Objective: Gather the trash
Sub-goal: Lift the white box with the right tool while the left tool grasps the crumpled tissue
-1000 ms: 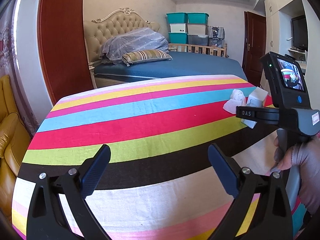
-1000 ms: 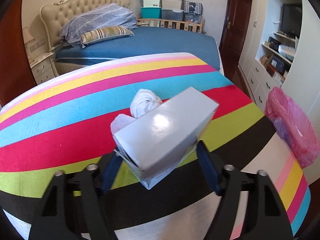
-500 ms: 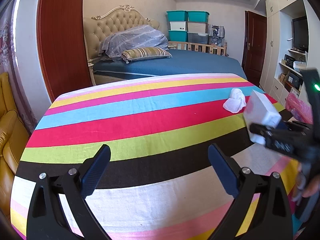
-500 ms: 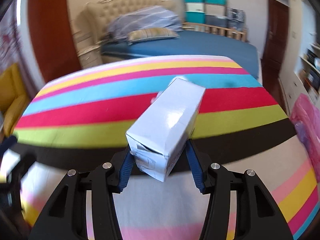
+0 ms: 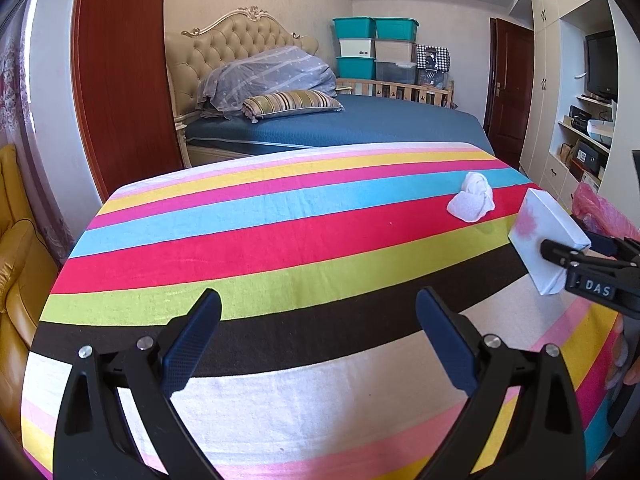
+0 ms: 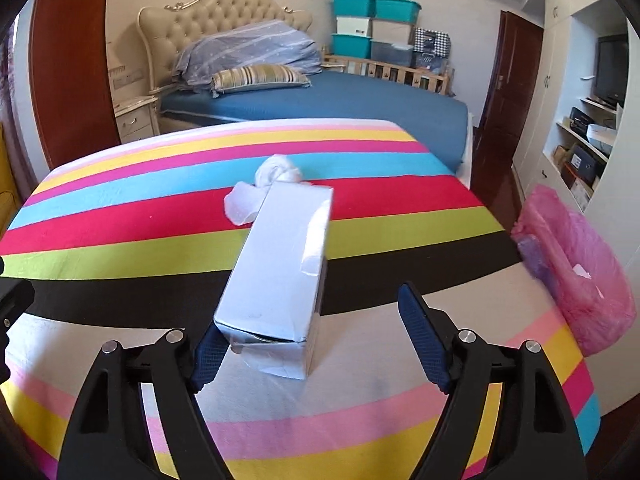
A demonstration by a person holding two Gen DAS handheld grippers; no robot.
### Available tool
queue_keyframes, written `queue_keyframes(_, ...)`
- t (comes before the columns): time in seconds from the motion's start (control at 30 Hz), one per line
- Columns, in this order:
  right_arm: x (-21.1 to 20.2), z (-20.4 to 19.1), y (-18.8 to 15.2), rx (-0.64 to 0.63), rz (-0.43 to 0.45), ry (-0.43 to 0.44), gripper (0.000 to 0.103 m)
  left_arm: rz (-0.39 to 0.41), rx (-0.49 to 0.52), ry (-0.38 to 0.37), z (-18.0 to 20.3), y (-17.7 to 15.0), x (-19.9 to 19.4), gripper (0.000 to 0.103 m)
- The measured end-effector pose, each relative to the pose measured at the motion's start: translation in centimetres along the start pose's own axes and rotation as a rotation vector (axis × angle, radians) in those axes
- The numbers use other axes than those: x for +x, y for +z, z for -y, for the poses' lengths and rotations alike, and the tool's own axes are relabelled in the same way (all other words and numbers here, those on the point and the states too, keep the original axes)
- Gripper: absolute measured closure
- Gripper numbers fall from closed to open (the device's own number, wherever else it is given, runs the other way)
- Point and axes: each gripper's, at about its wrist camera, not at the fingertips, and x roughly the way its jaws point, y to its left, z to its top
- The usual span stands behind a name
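Observation:
A white cardboard box (image 6: 280,272) lies between the fingers of my right gripper (image 6: 316,348), touching the left finger; the jaws stand wide open around it. In the left wrist view the same box (image 5: 540,236) sits at the right gripper's tip above the striped cloth. A crumpled white tissue (image 5: 472,200) lies on the red and blue stripes; in the right wrist view the tissue (image 6: 264,188) is just beyond the box. A pink trash bag (image 6: 576,264) hangs off the table's right edge. My left gripper (image 5: 320,340) is open and empty over the near stripes.
The table is covered by a striped cloth (image 5: 240,248). A yellow armchair (image 5: 16,264) stands at the left. A blue bed (image 5: 340,124) lies behind the table, shelves (image 5: 588,136) at the right.
My right gripper carried the box to the right side of the table, then opened; the box now rests loose against its left finger. The left gripper stayed in place.

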Motion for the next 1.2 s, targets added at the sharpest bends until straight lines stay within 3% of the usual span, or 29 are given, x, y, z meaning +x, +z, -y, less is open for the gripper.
queue_keyframes(0.13, 0.2, 0.4, -0.2, 0.0, -0.015, 0.002, 0.038, 0.0, 0.001, 0.001, 0.1, 0.0, 0.0, 0.008)
queue_keyframes(0.3, 0.4, -0.7, -0.3, -0.043, -0.019, 0.033, 0.039, -0.005, 0.003, 0.0, 0.1, 0.0, 0.1, 0.008)
queue_keyframes(0.37, 0.5, -0.6, -0.3, -0.039, -0.026, 0.052, 0.047, -0.008, 0.004, 0.003, 0.2, 0.0, 0.2, 0.008)
queue_keyframes(0.43, 0.6, -0.3, -0.3, -0.03, -0.032, 0.077, 0.069, -0.009, 0.007, 0.008, 0.3, -0.1, 0.2, 0.008)
queue_keyframes(0.47, 0.6, 0.0, -0.3, -0.03, -0.033, 0.09, 0.071, -0.01, 0.011, 0.01, 0.4, -0.1, 0.2, 0.008)
queue_keyframes(0.6, -0.7, 1.3, -0.5, -0.017, 0.033, 0.103, 0.072, -0.019, 0.031, 0.022, 0.7, -0.1, 0.4, 0.008)
queue_keyframes(0.97, -1.4, 8.4, -0.7, 0.069, 0.096, -0.048, 0.072, -0.018, 0.125, 0.051, 2.5, -0.3, 0.5, 0.008)
queue_keyframes(1.07, -0.9, 9.4, -0.7, 0.101, 0.085, -0.025, 0.072, -0.038, 0.171, 0.01, 3.8, -0.2, 1.0, 0.008)
queue_keyframes(1.2, -0.7, 9.8, -0.6, 0.102, 0.083, -0.002, 0.072, -0.085, 0.135, -0.063, 5.5, 0.8, 2.7, 0.008)
